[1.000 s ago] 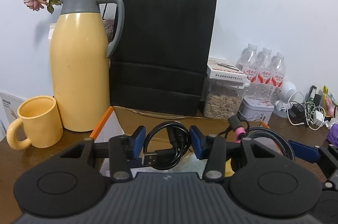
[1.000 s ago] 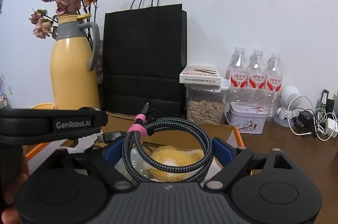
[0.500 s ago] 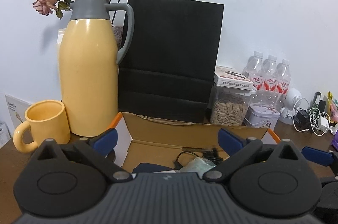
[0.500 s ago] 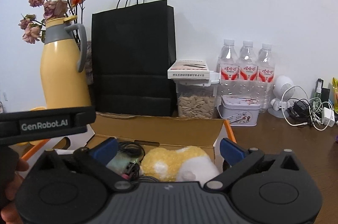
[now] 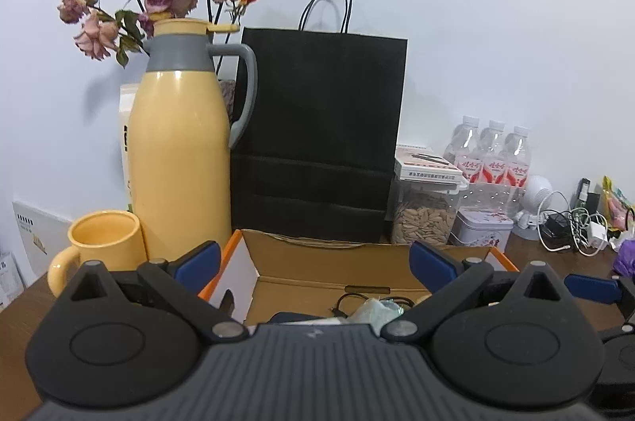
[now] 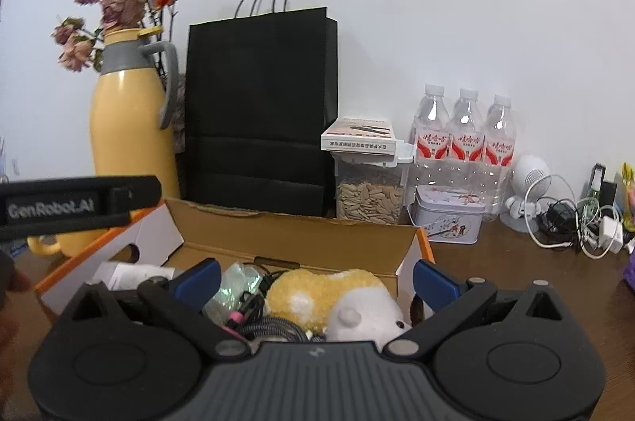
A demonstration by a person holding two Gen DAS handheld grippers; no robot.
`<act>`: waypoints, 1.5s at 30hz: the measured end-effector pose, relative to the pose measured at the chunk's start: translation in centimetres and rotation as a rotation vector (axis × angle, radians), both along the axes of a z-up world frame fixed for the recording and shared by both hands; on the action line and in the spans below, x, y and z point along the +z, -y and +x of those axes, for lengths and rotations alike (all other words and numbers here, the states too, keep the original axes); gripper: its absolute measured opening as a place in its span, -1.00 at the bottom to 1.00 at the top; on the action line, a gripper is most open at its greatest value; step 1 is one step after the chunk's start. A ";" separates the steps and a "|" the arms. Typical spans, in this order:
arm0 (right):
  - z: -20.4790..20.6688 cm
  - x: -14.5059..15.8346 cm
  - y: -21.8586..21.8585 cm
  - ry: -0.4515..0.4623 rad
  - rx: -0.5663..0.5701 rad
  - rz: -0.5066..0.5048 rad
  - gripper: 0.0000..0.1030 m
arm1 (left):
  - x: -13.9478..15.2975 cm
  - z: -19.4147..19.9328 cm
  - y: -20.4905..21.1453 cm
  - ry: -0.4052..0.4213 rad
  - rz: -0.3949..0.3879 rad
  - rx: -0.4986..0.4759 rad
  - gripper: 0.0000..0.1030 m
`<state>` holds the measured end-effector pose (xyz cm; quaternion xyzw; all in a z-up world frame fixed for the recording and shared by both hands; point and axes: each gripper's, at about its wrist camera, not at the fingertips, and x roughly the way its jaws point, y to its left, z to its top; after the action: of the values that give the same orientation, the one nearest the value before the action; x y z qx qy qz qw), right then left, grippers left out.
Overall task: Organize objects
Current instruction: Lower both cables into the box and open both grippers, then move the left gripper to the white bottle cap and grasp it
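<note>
Surface: dark brown wooden table (image 6: 496, 262) | On it: open cardboard box (image 6: 301, 236), yellow flask (image 5: 180, 159), yellow mug (image 5: 105, 242), black paper bag (image 5: 317, 139), seed jar (image 6: 369, 192), tin (image 6: 448, 220), water bottles (image 6: 466, 143), cable tangle (image 6: 571, 222), apparently loose.

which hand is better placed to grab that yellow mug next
Left, probably. The left hand-held gripper is open and empty, with the yellow mug just beside its finger. From the right hand-held gripper, also open, the mug is mostly hidden across the cardboard box.

Right tool (image 6: 315, 282) gapes empty above the box (image 6: 293, 234) (plush toy (image 6: 329, 296) inside).
</note>
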<state>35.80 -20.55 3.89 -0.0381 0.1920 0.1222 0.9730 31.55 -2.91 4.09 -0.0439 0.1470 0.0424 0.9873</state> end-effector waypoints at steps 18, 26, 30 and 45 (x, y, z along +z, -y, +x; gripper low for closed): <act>-9.1 -2.9 2.2 0.002 0.029 -0.076 1.00 | -4.2 -8.8 -1.0 -0.062 0.101 -0.085 1.00; -11.3 -5.2 3.2 -0.089 0.009 -0.067 1.00 | -6.0 -10.8 -1.4 -0.129 0.089 -0.071 1.00; -12.3 -5.6 3.5 -0.100 0.000 -0.055 1.00 | -6.8 -11.2 -1.1 -0.178 0.095 -0.082 1.00; -11.5 -6.1 3.8 -0.138 -0.022 -0.035 1.00 | -8.9 -10.2 1.2 -0.301 0.105 -0.120 0.96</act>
<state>24.25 -24.36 -2.22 -0.0444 0.2611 0.1102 0.9580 21.31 -4.11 -4.78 0.0235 0.2930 -0.0029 0.9558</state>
